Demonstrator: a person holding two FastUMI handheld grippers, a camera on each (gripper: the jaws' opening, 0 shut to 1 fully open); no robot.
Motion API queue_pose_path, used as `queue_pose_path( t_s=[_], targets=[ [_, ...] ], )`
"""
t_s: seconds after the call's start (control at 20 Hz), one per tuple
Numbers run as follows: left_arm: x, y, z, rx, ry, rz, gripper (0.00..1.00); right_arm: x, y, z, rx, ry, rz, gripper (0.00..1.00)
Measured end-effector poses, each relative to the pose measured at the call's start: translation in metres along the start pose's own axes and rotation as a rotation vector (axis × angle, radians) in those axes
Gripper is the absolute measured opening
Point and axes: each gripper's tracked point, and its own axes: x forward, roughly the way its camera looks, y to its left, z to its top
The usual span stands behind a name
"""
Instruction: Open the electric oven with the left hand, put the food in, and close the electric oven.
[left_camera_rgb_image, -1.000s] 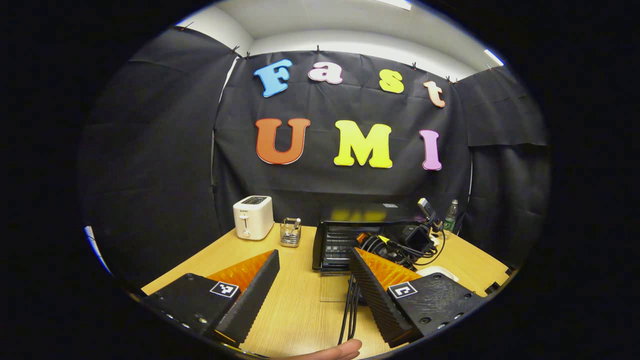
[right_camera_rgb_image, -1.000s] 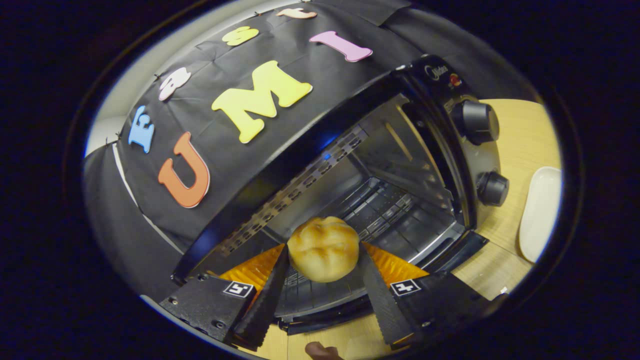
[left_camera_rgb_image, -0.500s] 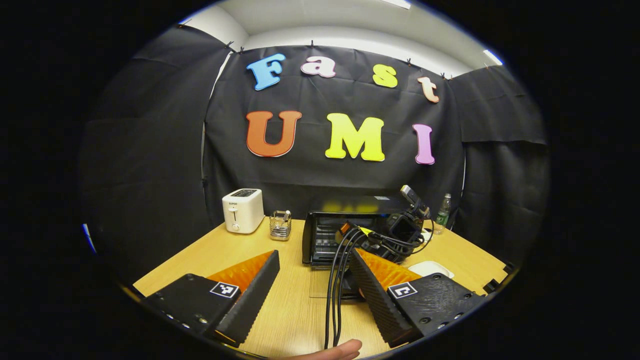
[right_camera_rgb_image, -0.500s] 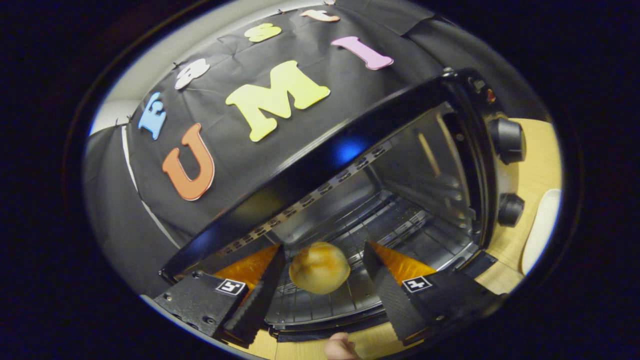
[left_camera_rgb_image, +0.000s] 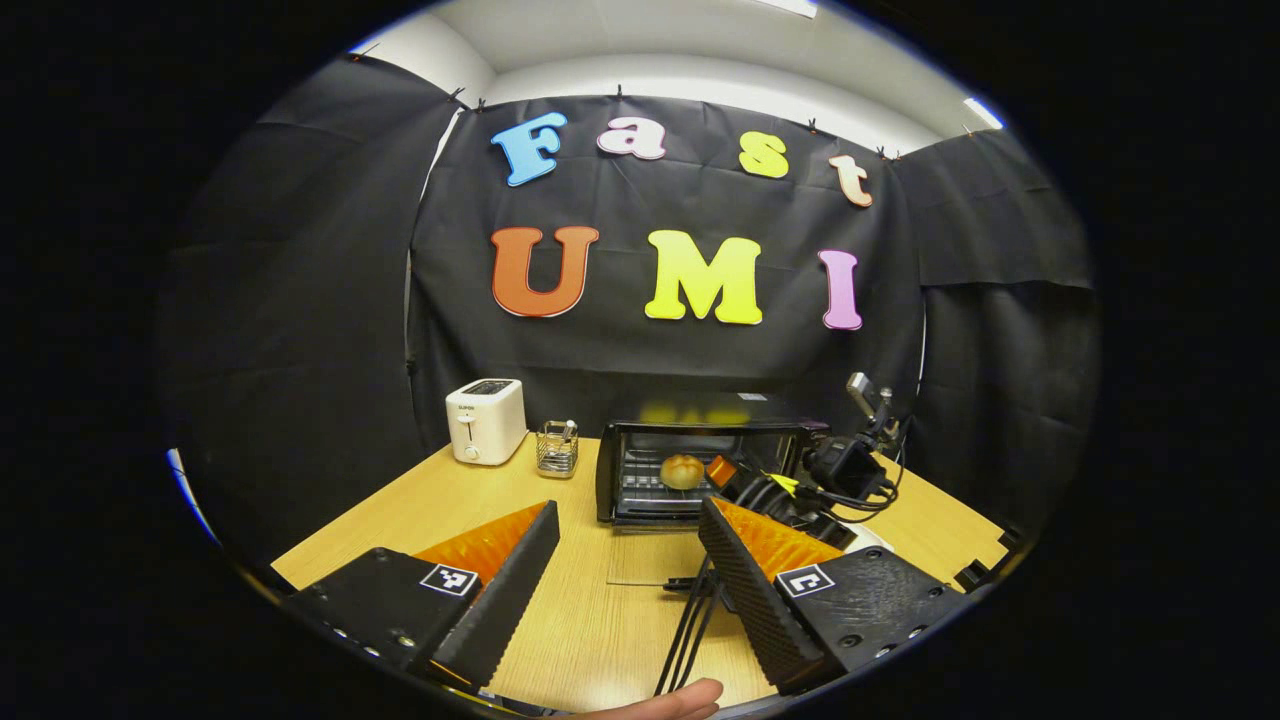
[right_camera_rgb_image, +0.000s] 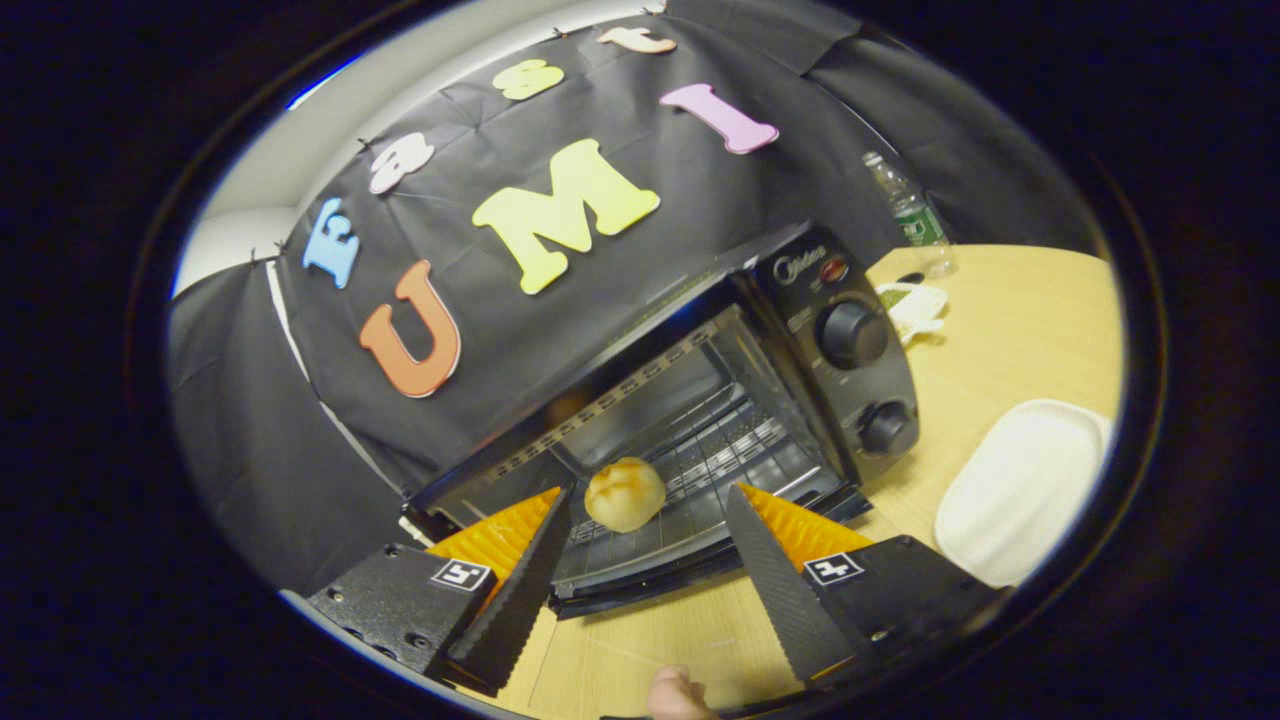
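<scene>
Since the bun is inside and the door is down: closing the oven is, I judge, the step that remains.
Door handling: the glass door (left_camera_rgb_image: 640, 558) is a stiff, hinged flap lying flat on the bench (left_camera_rgb_image: 480, 500); I expect it to be light but fragile and smooth. It is best taken at its front edge, the side nearest the left gripper, where a handle probably is; I cannot see the handle clearly.
Bun look: the bun (right_camera_rgb_image: 625, 493) is round, golden with darker baked patches and a shallow crease on top. It looks soft and light.
Bun place: it rests on the wire rack of the electric oven (right_camera_rgb_image: 700, 400), ahead of the right gripper and between the lines of its fingers, touching neither.
Right gripper: the right gripper (right_camera_rgb_image: 645, 545) is released, fingers wide apart, holding nothing, just in front of the oven mouth.
Left gripper: the left gripper (left_camera_rgb_image: 630, 560) is also spread open and empty, above the bench, with the oven well ahead of it.
Beside: a white plate (right_camera_rgb_image: 1020, 490) lies to the right of the right gripper.
</scene>
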Motion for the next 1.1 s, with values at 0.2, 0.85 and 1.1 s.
queue_pose_path(
  t_s=[0.2, 0.85, 1.1],
  targets=[
    [0.003, -0.014, -0.013, 0.014, 0.039, -0.014, 0.93, -0.057, 0.003, 0.02, -0.052, 0.013, 0.074, 0.94],
    [0.037, -0.066, -0.065, 0.015, 0.176, -0.09, 0.93, -0.224, -0.012, 0.17, -0.225, -0.181, 0.152, 0.93],
    [0.058, -0.081, -0.104, 0.011, 0.293, -0.105, 0.93, -0.295, -0.031, 0.223, -0.435, -0.37, 0.046, 0.93]
  ],
)
